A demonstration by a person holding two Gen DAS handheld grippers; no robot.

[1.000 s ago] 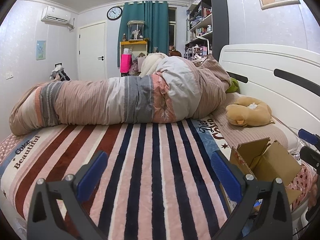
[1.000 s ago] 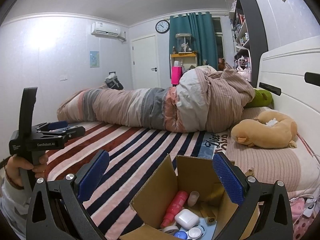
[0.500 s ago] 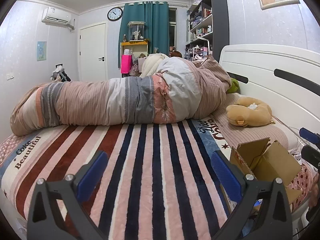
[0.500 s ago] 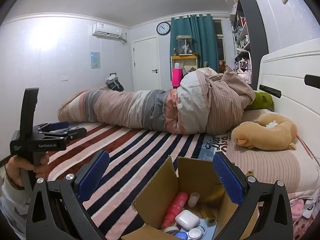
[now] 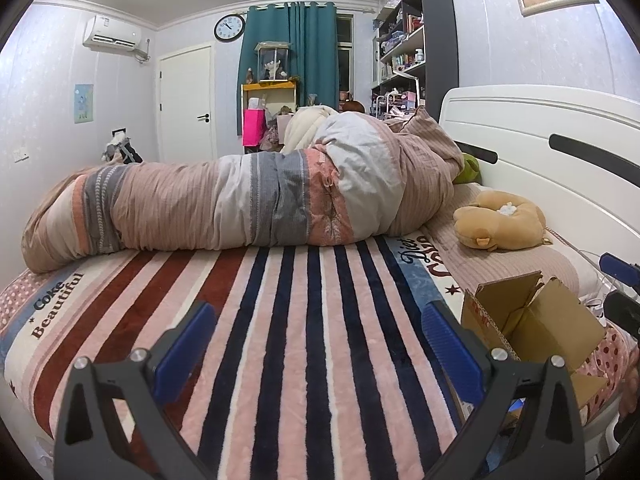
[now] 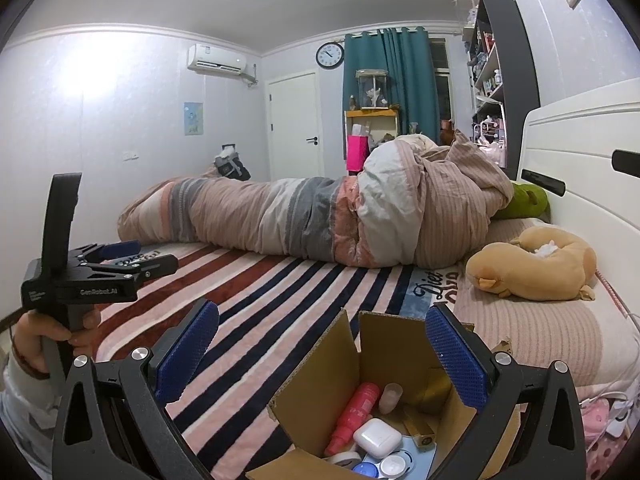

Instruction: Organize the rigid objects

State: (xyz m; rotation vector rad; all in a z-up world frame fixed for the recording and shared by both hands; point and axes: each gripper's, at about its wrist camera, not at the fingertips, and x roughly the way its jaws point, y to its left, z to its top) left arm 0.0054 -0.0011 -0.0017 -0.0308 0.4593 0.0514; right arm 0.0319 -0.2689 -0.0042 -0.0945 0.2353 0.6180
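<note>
An open cardboard box [image 6: 396,348] sits on the striped bed near the front edge, below my right gripper [image 6: 322,344], which is open and empty above it. Inside lie a pink bottle [image 6: 354,416], a white earbud case [image 6: 377,438], a small pale cup [image 6: 390,396] and round lids [image 6: 394,466]. The box also shows at the right of the left wrist view [image 5: 532,320]. My left gripper [image 5: 316,344] is open and empty over the striped blanket; it also shows at the left of the right wrist view [image 6: 132,258].
A rolled duvet [image 5: 248,200] lies across the bed. A tan plush toy [image 5: 500,220] rests on the pillow by the white headboard [image 5: 540,152]. A green plush [image 6: 524,200] lies behind. Shelves [image 5: 416,48] and a door [image 5: 186,100] stand at the far wall.
Both grippers have shifted only slightly; the views have tilted down a little. The jaws stay open and nothing has been picked up or let go.
</note>
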